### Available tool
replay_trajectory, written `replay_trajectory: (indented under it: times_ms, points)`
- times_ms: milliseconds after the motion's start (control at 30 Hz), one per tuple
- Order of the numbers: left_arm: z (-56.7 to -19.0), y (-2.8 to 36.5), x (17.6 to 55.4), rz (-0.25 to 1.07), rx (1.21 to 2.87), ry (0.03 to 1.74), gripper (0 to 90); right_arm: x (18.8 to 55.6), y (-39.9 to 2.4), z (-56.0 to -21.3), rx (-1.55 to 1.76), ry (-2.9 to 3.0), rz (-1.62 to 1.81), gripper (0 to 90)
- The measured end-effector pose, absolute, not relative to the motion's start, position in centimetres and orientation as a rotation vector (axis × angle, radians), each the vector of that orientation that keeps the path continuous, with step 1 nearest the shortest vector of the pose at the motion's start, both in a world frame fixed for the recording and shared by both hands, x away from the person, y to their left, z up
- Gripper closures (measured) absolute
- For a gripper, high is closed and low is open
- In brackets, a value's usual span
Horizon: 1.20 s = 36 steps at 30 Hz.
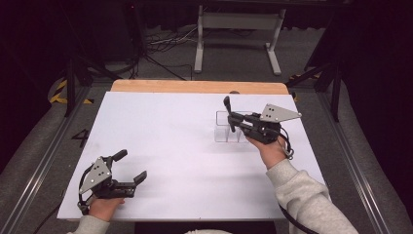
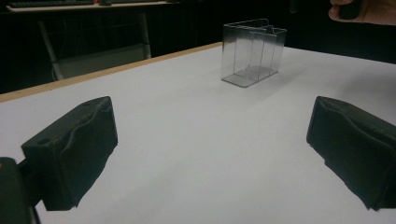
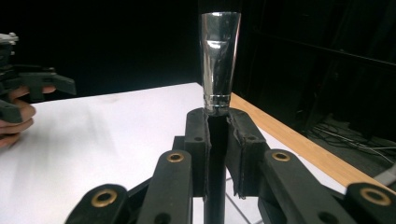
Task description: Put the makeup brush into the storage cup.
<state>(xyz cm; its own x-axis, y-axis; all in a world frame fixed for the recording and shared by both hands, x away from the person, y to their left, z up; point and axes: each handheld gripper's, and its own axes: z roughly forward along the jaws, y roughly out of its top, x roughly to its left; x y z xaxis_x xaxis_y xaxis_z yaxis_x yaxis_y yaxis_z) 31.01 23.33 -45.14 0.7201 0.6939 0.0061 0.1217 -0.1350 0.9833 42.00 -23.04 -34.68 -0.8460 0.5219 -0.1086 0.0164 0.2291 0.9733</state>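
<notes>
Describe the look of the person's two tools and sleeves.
Both tools are black with linked bars and brass-coloured pivots. The left tool and right tool each carry a grey three-cornered plate and trail a black cable. The sleeves are light grey.

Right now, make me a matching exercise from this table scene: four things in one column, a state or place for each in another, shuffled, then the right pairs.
Things:
1. left gripper
2. right gripper
3. clear box
4. brush

States or places:
A. stands on the white table, touched by nothing
B. shut on a thin black handle
C. jaws wide apart, holding nothing
D. held upright, shiny metal collar above the jaws

Pairs: 1-C, 2-B, 3-A, 4-D
</notes>
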Motion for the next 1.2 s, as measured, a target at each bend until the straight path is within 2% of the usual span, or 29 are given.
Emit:
replay_trajectory:
  times_ms: [1200]
  points:
    - [-45.1,23.4,31.0,0.564,1.655,0.668,2.4,44.1,-27.6,-36.0,0.667,1.96,1.565,79.2]
